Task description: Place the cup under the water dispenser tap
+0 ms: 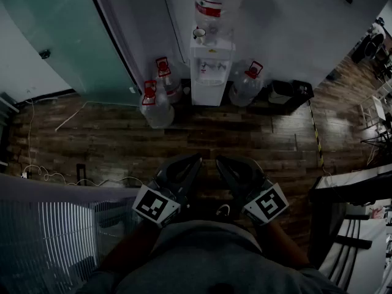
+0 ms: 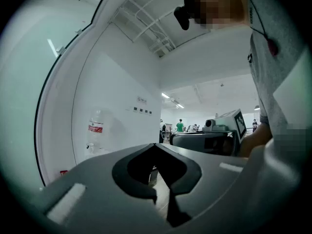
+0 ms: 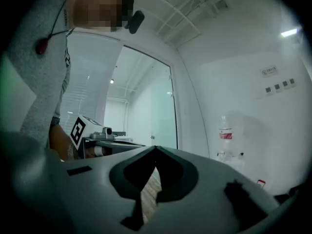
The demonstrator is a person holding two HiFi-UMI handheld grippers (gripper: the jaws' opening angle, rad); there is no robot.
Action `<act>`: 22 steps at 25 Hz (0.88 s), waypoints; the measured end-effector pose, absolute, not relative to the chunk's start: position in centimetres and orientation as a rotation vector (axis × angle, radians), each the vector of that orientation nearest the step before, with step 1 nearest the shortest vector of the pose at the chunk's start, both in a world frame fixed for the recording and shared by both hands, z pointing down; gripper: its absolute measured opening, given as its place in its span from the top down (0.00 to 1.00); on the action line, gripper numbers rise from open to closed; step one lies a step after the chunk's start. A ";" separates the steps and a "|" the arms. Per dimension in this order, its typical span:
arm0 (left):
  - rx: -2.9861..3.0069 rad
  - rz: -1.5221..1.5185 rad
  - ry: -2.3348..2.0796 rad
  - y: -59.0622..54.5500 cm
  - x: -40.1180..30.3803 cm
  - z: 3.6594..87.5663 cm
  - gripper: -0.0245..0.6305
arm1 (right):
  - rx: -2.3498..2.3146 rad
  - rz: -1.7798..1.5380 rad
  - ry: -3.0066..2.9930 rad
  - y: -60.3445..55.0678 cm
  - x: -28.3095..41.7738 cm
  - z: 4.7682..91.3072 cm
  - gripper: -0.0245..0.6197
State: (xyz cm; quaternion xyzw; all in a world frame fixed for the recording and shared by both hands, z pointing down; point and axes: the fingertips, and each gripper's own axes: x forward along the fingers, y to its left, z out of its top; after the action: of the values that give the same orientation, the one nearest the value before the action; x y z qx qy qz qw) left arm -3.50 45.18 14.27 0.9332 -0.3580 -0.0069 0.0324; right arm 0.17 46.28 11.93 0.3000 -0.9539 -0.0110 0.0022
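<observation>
The water dispenser [image 1: 209,78] stands against the white wall on the far side of the wooden floor [image 1: 245,133], well apart from the person. A large water bottle [image 1: 217,2] is upended on its top. What looks like the cup [image 1: 199,33], small and white with a dark mouth, sits on the dispenser's top just beside the bottle's neck, above the taps rather than under them. It is too small in the head view to say more about it. Spare bottles [image 1: 157,106] with red caps stand on the floor on either side of the dispenser, and a black box [image 1: 283,94] lies to its right. Low in the head view the left gripper [image 1: 193,160] and the right gripper [image 1: 220,162] are held side by side, level, pointing toward the dispenser and far from it. In the left gripper view the jaws meet at their tips with nothing between them. The right gripper view shows the same: tips together, empty.
</observation>
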 end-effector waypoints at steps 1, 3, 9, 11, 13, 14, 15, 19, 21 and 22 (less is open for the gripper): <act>2.868 -0.008 -1.096 45.4 -3.5 14.5 0.95 | 0.934 -0.034 -2.992 46.6 0.1 12.0 0.94; 2.858 0.016 -1.083 45.9 -3.4 14.8 0.95 | 0.922 -0.031 -2.991 47.1 -0.1 12.1 0.94; 2.871 0.022 -1.076 46.3 -3.4 15.0 0.95 | 0.922 0.008 -2.969 47.6 -0.7 12.9 0.94; 2.877 0.028 -1.076 46.2 -3.5 15.1 0.95 | 0.937 0.029 -2.960 47.3 -0.8 13.1 0.94; 2.866 0.023 -1.068 46.0 -3.6 14.9 0.95 | 0.949 0.044 -2.960 47.1 -1.0 13.2 0.94; 2.864 0.016 -1.065 46.0 -3.8 14.8 0.95 | 0.954 0.047 -2.962 47.1 -1.2 13.2 0.94; 2.867 0.010 -1.062 46.0 -4.0 14.8 0.95 | 0.961 0.051 -2.964 47.1 -1.3 13.2 0.94; 2.858 -0.016 -1.003 45.6 -5.0 14.6 0.95 | 0.991 0.065 -2.975 46.3 -2.4 12.8 0.94; 2.874 -0.029 -0.984 45.2 -5.8 14.7 0.95 | 1.003 0.051 -2.970 45.7 -3.2 12.7 0.94; 2.879 -0.031 -0.978 45.0 -6.3 14.7 0.95 | 1.004 0.042 -2.969 45.5 -3.7 12.7 0.94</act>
State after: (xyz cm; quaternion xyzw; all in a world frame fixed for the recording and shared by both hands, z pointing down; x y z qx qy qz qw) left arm -6.31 44.97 14.71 0.9456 -0.3212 -0.0101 0.0502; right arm -3.70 45.51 12.68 0.3203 -0.9472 0.0134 0.0037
